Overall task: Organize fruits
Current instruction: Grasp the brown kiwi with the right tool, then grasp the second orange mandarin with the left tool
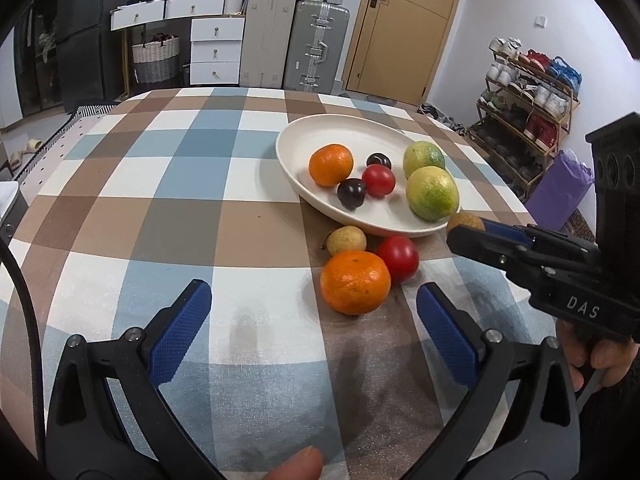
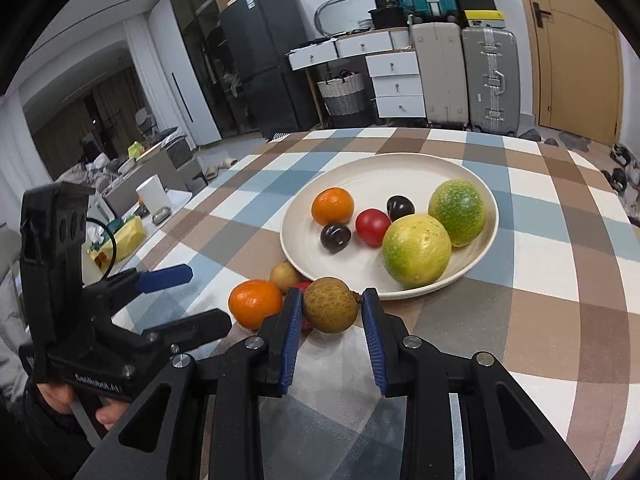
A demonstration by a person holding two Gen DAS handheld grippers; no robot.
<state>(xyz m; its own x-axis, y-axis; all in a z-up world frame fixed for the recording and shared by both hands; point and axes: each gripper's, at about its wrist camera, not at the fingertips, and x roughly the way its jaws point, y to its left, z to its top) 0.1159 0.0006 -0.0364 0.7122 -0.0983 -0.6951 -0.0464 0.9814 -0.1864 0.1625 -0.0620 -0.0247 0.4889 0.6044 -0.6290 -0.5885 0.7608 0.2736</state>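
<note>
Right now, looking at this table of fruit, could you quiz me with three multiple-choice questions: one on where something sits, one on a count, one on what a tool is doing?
1. Where does the loose orange lie?
A. on the plate
B. on the tablecloth before the plate
C. on the floor

2. How many fruits lie on the white plate?
A. four
B. six
C. nine

3. What is the right gripper doing?
A. pinching a small brown fruit
B. standing open and empty
C. holding the plate's rim

Answers: 1 B, it rests on the checked cloth near the rim. 2 B, one orange, one tomato, two dark plums, two green-yellow fruits. 3 A, the brown fruit sits between its blue pads.
</note>
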